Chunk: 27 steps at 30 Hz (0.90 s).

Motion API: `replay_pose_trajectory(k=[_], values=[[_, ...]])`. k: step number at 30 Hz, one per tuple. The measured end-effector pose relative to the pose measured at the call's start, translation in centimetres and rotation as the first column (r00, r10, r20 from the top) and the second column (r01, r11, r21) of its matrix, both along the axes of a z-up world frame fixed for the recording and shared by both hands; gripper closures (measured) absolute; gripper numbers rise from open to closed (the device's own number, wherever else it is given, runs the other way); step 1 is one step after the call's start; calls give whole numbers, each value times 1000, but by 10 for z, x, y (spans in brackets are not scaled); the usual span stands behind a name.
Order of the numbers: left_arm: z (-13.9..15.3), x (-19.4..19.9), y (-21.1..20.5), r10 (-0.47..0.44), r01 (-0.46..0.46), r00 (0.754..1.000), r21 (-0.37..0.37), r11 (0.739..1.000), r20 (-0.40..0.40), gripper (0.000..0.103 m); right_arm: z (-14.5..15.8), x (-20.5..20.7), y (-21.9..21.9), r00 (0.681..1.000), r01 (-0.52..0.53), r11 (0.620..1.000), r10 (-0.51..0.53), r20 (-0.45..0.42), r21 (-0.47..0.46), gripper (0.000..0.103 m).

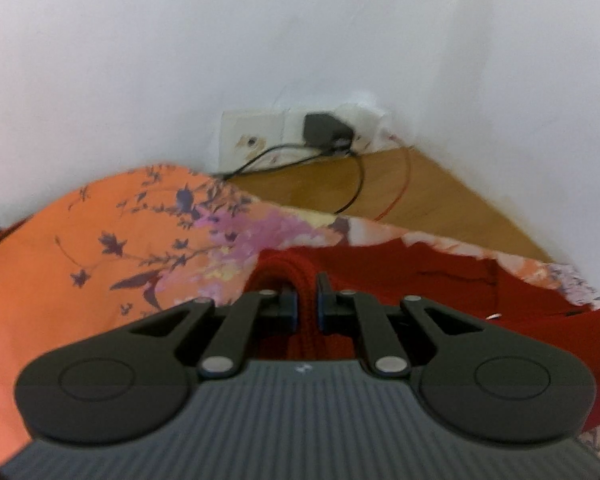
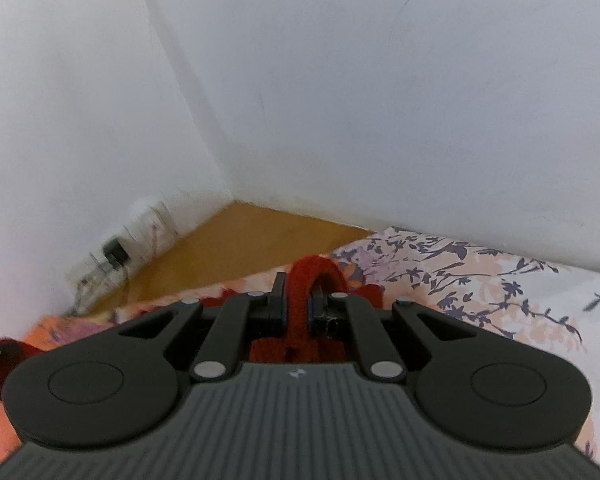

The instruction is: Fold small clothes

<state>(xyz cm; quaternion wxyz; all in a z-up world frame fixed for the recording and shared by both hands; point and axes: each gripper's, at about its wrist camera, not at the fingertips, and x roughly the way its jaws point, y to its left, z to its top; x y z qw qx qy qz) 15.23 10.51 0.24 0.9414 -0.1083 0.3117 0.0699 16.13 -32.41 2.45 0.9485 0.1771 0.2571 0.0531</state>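
We hold one red knit garment by two points at once, over a floral bedsheet in the corner of a white-walled room. The left gripper is closed tight on a ribbed edge of the red fabric, which loops up in front of the fingertips and runs back between the pads; the rest of the garment trails off to the right across the sheet. The right gripper is likewise clamped hard on a ribbed red band that arches over its fingertips, with more red cloth bunched just beneath.

We judge the twin pinch to be deliberate: taking two points of the same hem lets us carry that edge across as one straight line, so the fold lands square instead of sagging in the middle. Both tools tilt down toward the bed, which suits a carry low over the sheet.

By our count: two grippers, one red garment in hand, one patterned sheet. On the wall at the corner sits one socket plate with one dark charger plugged in and thin cables trailing over the wooden floor; the blur makes it hard to say whether there are two leads or three. A red patch at the left edge of the right wrist view may be the same garment.
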Motion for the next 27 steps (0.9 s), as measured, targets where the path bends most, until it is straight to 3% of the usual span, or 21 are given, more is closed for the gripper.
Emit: replay_pose_trajectory(k=[5,12,15,19,22,27], values=[[-24,11,6,4,-4,998,11,1000,-63,93,-26,19,3,998,-24,997,20,-55,-66,95],[-35,21,6,-36,41,995,44,998,-97,90,-58,28,3,992,-4,999,-2,-123,-48,92],[-31,21,8,-55,58,992,30,998,-111,88,-57,28,5,992,-9,999,2,-125,-52,84],[-21,10,13,-65,64,992,-13,998,-110,61,-49,22,2,989,14,1000,-14,-147,0,77],[-18,-2,13,-96,90,989,-59,994,-109,60,-44,10,-2,986,-2,998,13,-165,69,60],[-22,-9,8,-131,118,985,-114,986,-113,60,-41,-7,6,984,-30,996,45,-171,90,50]])
